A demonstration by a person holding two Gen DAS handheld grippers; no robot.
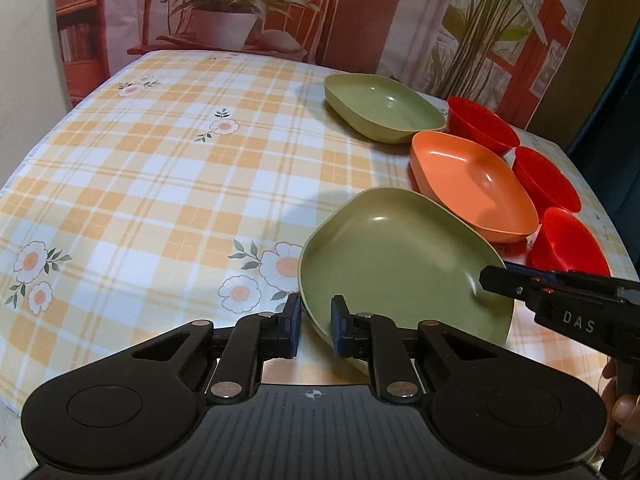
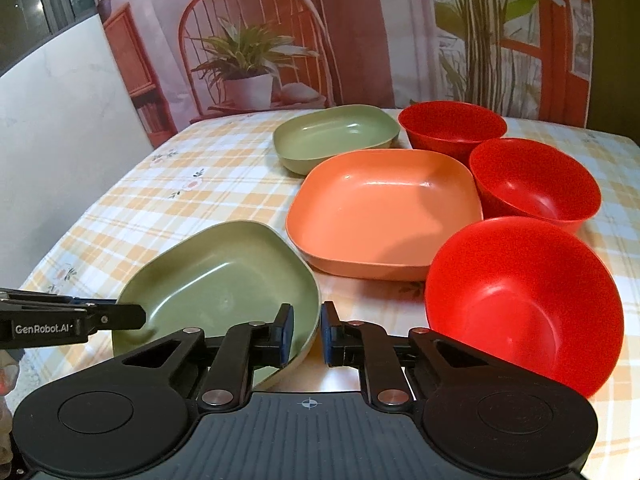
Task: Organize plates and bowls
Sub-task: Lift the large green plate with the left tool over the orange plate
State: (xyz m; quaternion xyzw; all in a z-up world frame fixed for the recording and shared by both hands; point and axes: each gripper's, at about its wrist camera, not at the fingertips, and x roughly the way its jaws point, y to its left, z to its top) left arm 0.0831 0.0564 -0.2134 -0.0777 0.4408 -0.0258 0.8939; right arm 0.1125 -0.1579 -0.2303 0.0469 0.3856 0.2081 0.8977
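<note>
1. My left claw [image 1: 316,330] is matte black: two round housings, angled link arms, silver pivot pins, blue-edged pads.
2. A ribbed grey plate between the housings bears a small crosshair mark.
3. My right claw [image 2: 307,334] looks the same.
4. White side lettering reads "GenRobot.AI" and "DAS".

The left claw [image 1: 316,330], a black two-finger tool with dark blue pads, tilts steeply downward with its jaws drawn close on the near rim of a matte olive-green rounded-square plate [image 1: 400,256], one pad outside the rim and one inside. The right claw [image 2: 307,334], of the same build, also points downward and pinches the opposite edge of that plate, which sits tilted between the two. Fingers [image 1: 624,408] of the person's hand show behind the right claw's handle.
</note>
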